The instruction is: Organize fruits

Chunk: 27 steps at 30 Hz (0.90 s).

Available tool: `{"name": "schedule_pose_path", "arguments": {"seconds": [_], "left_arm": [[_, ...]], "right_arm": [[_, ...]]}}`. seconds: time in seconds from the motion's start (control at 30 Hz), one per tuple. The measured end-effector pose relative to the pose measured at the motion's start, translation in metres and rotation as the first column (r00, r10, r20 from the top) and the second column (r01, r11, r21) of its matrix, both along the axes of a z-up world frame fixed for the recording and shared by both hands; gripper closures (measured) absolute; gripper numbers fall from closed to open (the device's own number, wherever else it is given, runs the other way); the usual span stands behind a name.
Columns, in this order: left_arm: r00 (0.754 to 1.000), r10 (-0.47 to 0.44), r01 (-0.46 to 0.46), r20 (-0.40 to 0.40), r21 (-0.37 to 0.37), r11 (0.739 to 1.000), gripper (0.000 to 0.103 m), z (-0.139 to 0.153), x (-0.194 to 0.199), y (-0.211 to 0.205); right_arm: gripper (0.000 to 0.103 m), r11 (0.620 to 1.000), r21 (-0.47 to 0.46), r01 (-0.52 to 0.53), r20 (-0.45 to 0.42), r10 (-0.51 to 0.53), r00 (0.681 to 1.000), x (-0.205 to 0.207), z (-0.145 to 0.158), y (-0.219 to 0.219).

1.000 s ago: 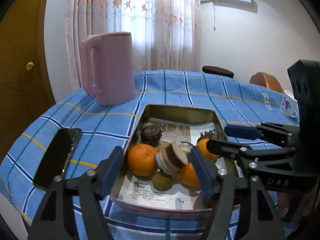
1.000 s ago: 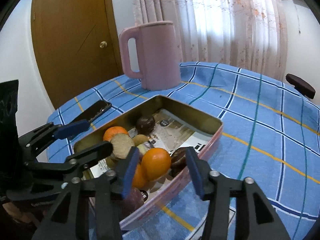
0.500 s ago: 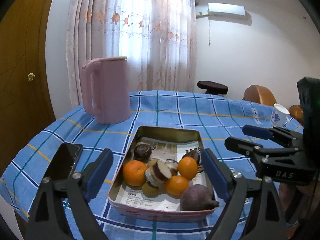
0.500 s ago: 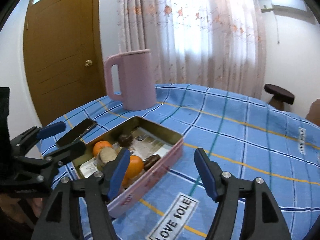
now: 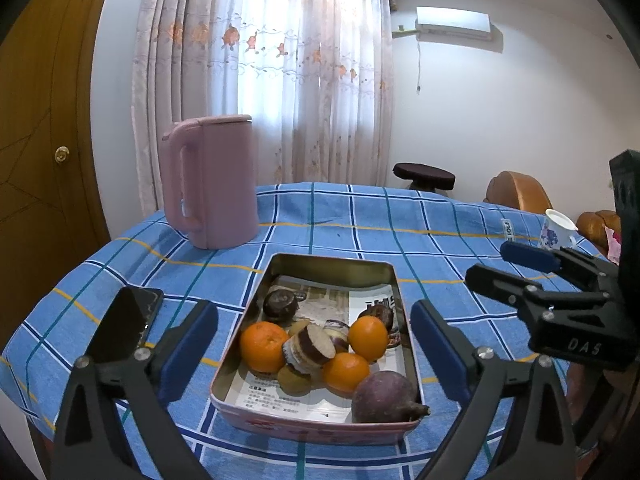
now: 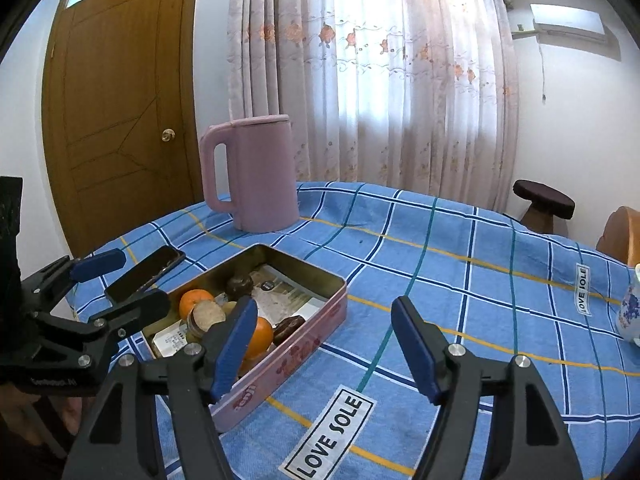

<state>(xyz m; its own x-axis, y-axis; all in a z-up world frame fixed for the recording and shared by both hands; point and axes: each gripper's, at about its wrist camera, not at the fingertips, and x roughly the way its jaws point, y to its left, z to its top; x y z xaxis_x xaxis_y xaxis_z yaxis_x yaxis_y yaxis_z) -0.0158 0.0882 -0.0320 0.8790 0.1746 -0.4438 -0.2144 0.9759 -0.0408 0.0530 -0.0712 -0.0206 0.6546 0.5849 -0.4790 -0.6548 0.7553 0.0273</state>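
Three round orange tangerines sit in the rectangular pink metal tin point(image 5: 320, 428) on the worktop covered by a blue checked cloth point(image 5: 440, 248): one at the left point(image 5: 264, 346), one at the right point(image 5: 368, 338) and one nearer the front point(image 5: 346, 372). Same tin also holds one big purple beet-like root point(image 5: 386, 396) in the front right corner, one cut brown-skinned tuber chunk point(image 5: 310, 348) wedged between the tangerines, and one dark round fruit point(image 5: 280, 304) toward the back. Printed paper lines the bottom.

Two grippers, both released and holding nothing. The left hand-held gripper point(image 5: 314, 356) hangs over the tin with its blue pads spread wide on either side of it. The right hand-held gripper point(image 6: 324, 344) is off to the tin's right, its left pad over the tin's corner, jaws wide apart.

One tall pink plastic jug with a handle point(image 5: 216, 180) stands behind the tin, one black phone point(image 5: 124, 324) lies left of it, and one white floral cup point(image 5: 556, 230) sits at the far right.
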Motion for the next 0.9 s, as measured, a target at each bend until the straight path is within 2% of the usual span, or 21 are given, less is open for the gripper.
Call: {"name": "schedule_pose_path", "arguments": {"seconds": [0.9], "left_arm": [[1.000,-0.004,0.004,-0.018,0.005,1.000,0.003,-0.0049,0.0012,-0.0015]], "right_arm": [[0.030,1.000,0.019,0.003,-0.003,-0.003,1.000,-0.0044,-0.0034,-0.0027]]}}
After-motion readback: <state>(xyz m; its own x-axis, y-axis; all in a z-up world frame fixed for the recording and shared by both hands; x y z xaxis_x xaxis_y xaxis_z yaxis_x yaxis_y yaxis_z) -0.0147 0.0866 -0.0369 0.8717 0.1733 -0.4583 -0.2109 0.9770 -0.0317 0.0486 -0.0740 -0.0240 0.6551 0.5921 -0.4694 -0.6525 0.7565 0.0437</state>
